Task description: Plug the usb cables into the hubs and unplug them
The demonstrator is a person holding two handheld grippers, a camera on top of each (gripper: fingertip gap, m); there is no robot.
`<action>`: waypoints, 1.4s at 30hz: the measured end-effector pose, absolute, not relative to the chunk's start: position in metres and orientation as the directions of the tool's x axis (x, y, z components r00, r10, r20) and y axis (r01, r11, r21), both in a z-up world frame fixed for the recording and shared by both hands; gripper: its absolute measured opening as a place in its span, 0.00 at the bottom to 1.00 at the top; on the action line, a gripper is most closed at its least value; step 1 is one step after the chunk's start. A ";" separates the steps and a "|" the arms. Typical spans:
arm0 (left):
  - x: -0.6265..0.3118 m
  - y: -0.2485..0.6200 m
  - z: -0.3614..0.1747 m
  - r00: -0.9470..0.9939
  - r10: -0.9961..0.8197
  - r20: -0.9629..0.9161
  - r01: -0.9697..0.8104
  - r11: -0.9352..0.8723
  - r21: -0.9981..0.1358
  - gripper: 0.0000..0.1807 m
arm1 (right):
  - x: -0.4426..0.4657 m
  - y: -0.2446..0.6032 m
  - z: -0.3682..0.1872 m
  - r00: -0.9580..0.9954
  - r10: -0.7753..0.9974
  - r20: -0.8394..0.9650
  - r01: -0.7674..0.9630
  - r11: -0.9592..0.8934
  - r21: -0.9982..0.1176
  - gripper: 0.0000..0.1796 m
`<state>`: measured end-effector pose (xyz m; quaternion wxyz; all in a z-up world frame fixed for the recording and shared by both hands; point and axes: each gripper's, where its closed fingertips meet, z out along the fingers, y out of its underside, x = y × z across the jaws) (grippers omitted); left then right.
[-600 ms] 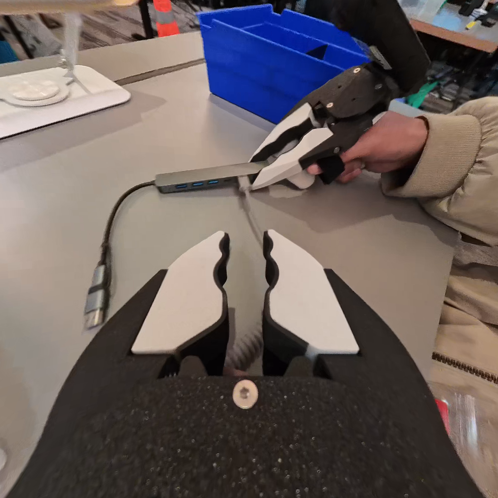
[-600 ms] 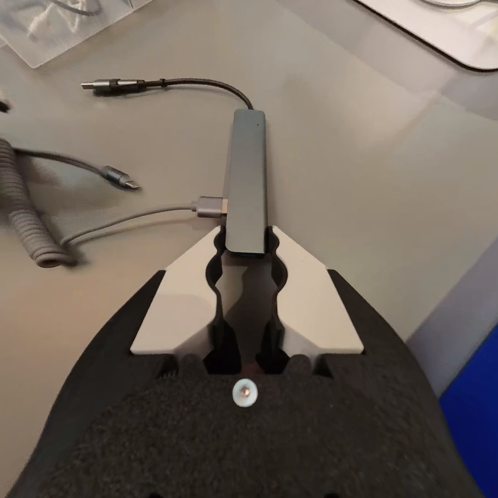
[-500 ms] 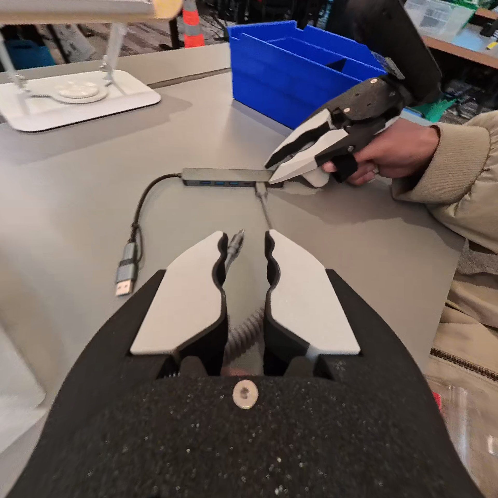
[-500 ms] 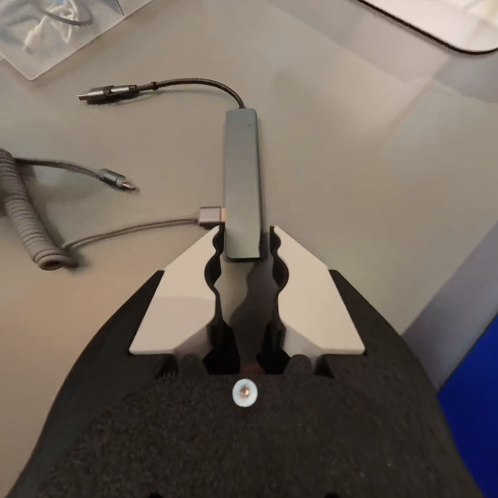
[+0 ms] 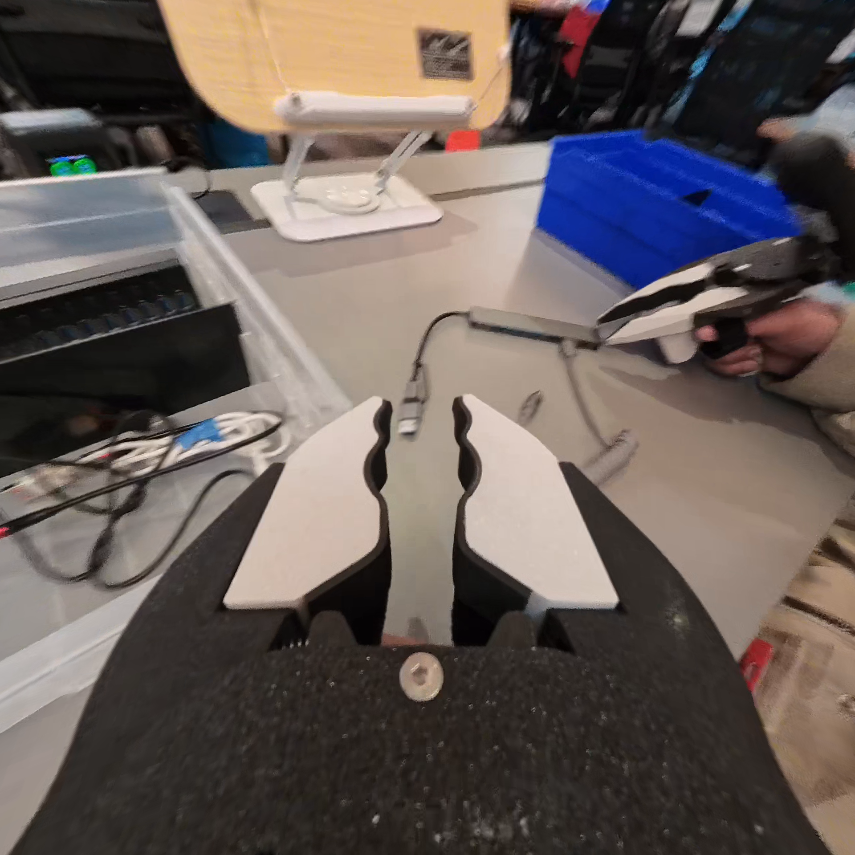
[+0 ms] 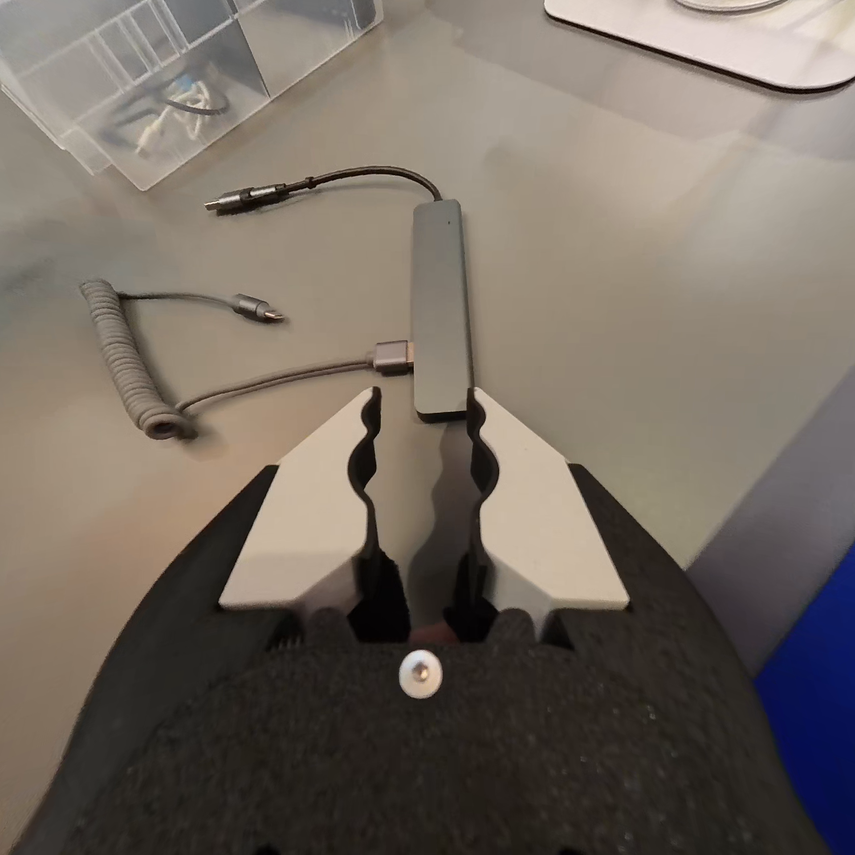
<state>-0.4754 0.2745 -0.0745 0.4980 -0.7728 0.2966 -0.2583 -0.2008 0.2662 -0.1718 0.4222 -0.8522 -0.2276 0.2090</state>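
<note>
The hub (image 6: 442,305) lies flat on the grey table (image 6: 624,277), not far from the table edge that shows beside the blue bin (image 5: 657,203). One cable is seated in its side: the plug (image 6: 393,357) is pushed into a port near the hub's near end, and its cord runs off to a coil (image 6: 125,361), with the free plug (image 6: 259,311) lying loose on the table. The hub's own lead (image 6: 370,178) curls away from its far end.

Our right gripper (image 6: 423,402) has its jaws spread wider than the hub; one finger (image 6: 504,444) touches the hub's near corner, the other stands clear of it, so nothing is pinched. In the left wrist view the same gripper (image 5: 601,326) sits at the hub's (image 5: 527,324) end. Our left gripper (image 5: 421,412) hangs parted and empty, well back from the hub, with the lead's connector (image 5: 412,407) seen between its fingertips.

We judge the plugging-in of this cable done and the unplugging yet to come. The next move calls for us to clamp the hub's end with the right, bring the left onto the plug's shell, and pull straight out along the port, lest the hub swivel.
</note>
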 end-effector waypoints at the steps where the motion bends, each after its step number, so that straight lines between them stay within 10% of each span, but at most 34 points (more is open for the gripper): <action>1: -0.489 0.285 -0.078 0.728 -0.682 0.069 -0.246 -0.354 -0.902 0.14 | -0.201 0.267 -0.172 0.807 0.567 -0.166 0.211 -0.540 -0.814 0.20; 13: -0.627 0.421 -0.133 0.958 -0.275 -0.083 -0.269 -0.760 -0.591 0.28 | -0.203 0.264 -0.173 0.782 0.575 -0.240 0.178 -0.574 -0.799 0.20; 20: -0.638 0.437 -0.136 0.965 -0.205 -0.164 -0.262 -0.726 -0.636 0.00 | -0.202 0.264 -0.173 0.771 0.573 -0.278 0.156 -0.593 -0.790 0.20; 29: -0.629 0.413 -0.134 0.958 -0.265 -0.112 -0.279 -0.759 -0.588 0.00 | -0.203 0.263 -0.174 0.770 0.578 -0.269 0.170 -0.593 -0.787 0.20; 32: -0.633 0.401 -0.161 0.978 -0.192 -0.079 -0.205 -0.846 -0.492 0.23 | -0.204 0.262 -0.175 0.771 0.581 -0.260 0.178 -0.590 -0.788 0.20; 42: -0.643 0.416 -0.167 0.999 -0.003 -0.034 -0.021 -0.831 -0.556 0.16 | -0.205 0.259 -0.175 0.767 0.593 -0.244 0.199 -0.582 -0.788 0.20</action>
